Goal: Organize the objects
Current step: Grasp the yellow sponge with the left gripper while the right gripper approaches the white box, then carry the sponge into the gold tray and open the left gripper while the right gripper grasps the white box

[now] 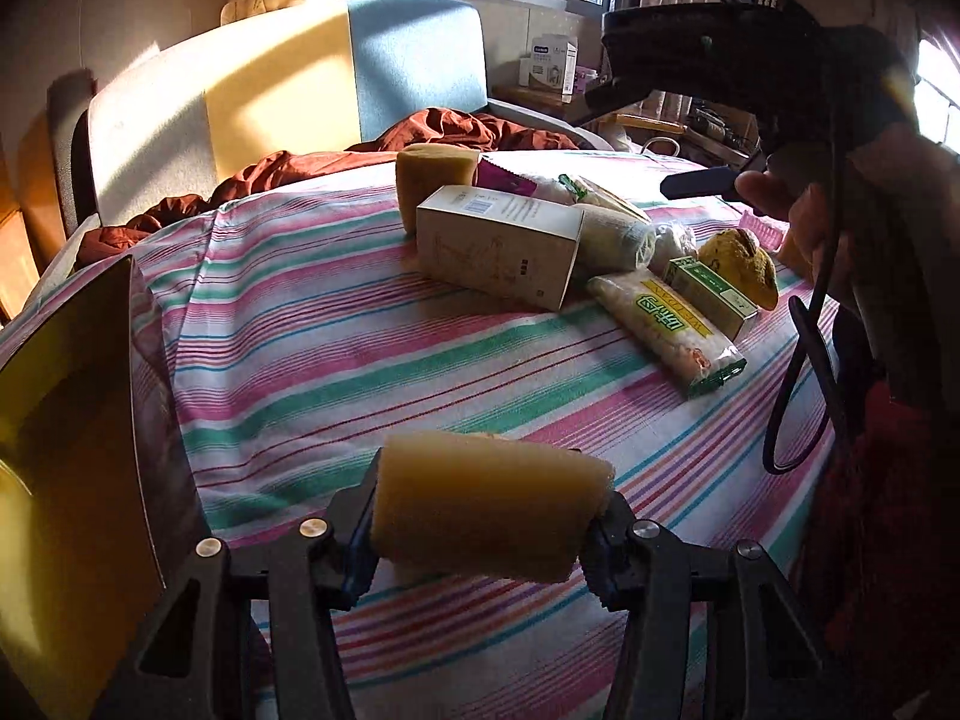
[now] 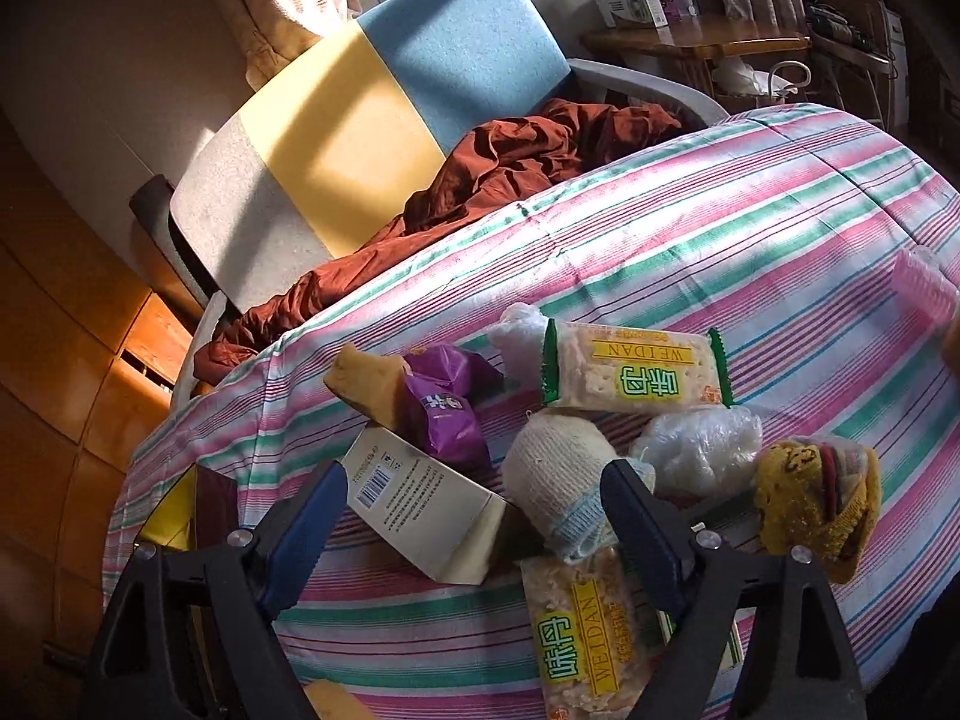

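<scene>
Left wrist view: the left tongs [image 1: 486,531] are clamped on a yellow sponge block [image 1: 489,504], one pad pressing each end, and hold it above the striped cloth [image 1: 336,360] that covers the bench. A broad stretch of bare cloth lies open between the sponge and the heap of things farther back. That heap starts with a white carton [image 1: 501,243] lying on its side, a second sponge [image 1: 429,186] behind it, a rolled white sock [image 1: 612,237] beside it, then a long cracker packet [image 1: 666,333], a small green box [image 1: 711,294] and a yellow knitted sock [image 1: 744,264]. At the left edge a yellow container wall [image 1: 66,456] stands close to the tongs. The bench's far edge falls away to a rust-brown blanket [image 1: 450,132] on an armchair [image 1: 288,78]. The right tongs [image 1: 699,183] hang over the right side of the heap, held in a hand [image 1: 840,210].

Right wrist view: the right tongs [image 2: 474,516] stand apart, pressing on nothing, their blue pads either side of the white carton's [image 2: 420,510] end and the rolled white sock [image 2: 558,480]. A cracker packet [image 2: 579,630] lies just below them, another [image 2: 636,375] beyond, with a purple pouch [image 2: 447,414], a clear plastic bundle [image 2: 699,441] and the yellow knitted sock [image 2: 816,498] crowded around. Open cloth [image 2: 750,228] runs to the bench's rounded far edge.
</scene>
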